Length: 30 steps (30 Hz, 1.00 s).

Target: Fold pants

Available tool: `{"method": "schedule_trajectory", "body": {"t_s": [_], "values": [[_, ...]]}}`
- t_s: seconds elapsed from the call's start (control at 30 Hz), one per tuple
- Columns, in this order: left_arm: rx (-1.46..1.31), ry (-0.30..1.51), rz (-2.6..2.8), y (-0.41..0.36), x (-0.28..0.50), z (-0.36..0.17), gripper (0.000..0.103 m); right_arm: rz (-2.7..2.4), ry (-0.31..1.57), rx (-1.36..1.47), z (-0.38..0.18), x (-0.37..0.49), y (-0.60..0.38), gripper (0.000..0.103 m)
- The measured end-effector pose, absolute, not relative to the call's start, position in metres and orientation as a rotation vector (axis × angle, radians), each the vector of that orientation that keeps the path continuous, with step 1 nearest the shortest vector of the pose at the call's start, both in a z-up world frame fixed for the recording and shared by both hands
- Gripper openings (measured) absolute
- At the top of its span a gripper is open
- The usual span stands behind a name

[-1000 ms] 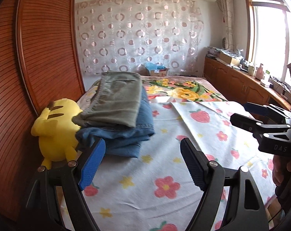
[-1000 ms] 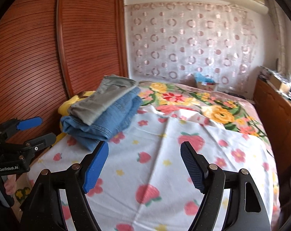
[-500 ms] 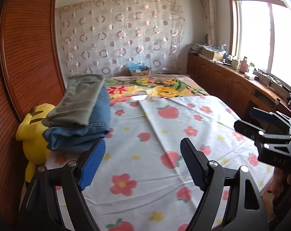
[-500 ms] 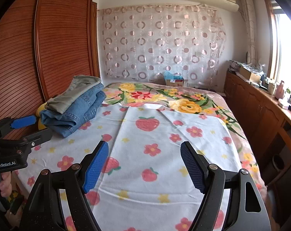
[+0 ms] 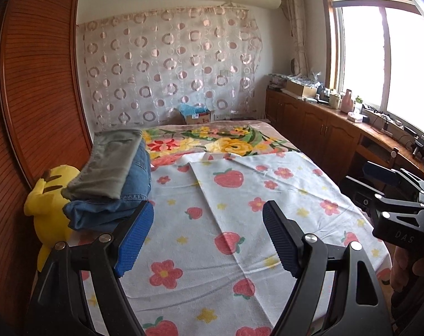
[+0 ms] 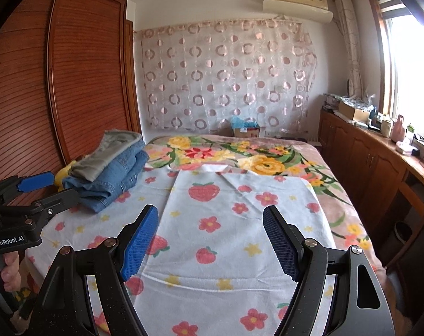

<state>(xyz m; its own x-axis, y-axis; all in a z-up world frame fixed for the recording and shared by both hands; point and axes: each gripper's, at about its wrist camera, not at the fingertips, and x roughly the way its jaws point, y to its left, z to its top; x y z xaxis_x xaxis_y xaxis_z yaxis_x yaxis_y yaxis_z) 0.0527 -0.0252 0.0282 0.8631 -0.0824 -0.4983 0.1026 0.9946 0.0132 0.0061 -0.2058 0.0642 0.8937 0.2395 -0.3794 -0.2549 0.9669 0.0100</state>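
Left wrist view: left gripper (image 5: 207, 238), blue-padded fingers (image 5: 134, 240) spread wide, nothing between them, held above a white sheet (image 5: 212, 224) printed with strawberries and flowers. Folded pants in a stack at the left edge of the bed: grey pants (image 5: 108, 165) on top, blue jeans (image 5: 127, 196) beneath, the stack resting on the sheet just beside a yellow plush toy (image 5: 48, 196), which sits against the wooden wardrobe (image 5: 38, 98). Right gripper (image 5: 391, 196) visible at the right margin, held off the bed's edge. Floral blanket (image 5: 226, 140) at the far half of the bed; circle-patterned curtain (image 5: 169, 70) behind. Right wrist view: right gripper (image 6: 210, 238), fingers likewise wide apart and empty, above the same sheet (image 6: 226, 224). Grey pants (image 6: 105, 154) over blue jeans (image 6: 113, 179) at the far left of the bed. Left gripper (image 6: 48, 189) at the left margin, fingers parted, close to the stack; contact cannot be told.
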Motion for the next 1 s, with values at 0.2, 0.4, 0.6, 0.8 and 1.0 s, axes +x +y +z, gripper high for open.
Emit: {"method": "schedule_trajectory", "body": {"t_s": [0.2, 0.4, 0.6, 0.8, 1.0], "values": [[0.044, 0.485, -0.074, -0.020, 0.039, 0.038, 0.081, 0.252, 0.342, -0.033, 0.060, -0.009, -0.210, 0.079], [0.040, 0.470, -0.062, -0.014, 0.032, 0.042, 0.081, 0.250, 0.319, -0.020, 0.056, -0.009, -0.216, 0.079], [0.038, 0.466, -0.053, -0.011, 0.030, 0.042, 0.081, 0.250, 0.312, -0.024, 0.049, -0.005, -0.218, 0.079], [0.039, 0.466, -0.054, -0.010, 0.030, 0.043, 0.081, 0.248, 0.315, -0.022, 0.047, -0.004, -0.220, 0.079], [0.040, 0.466, -0.055, -0.011, 0.030, 0.043, 0.081, 0.245, 0.315, -0.021, 0.048, -0.001, -0.221, 0.079]]}}
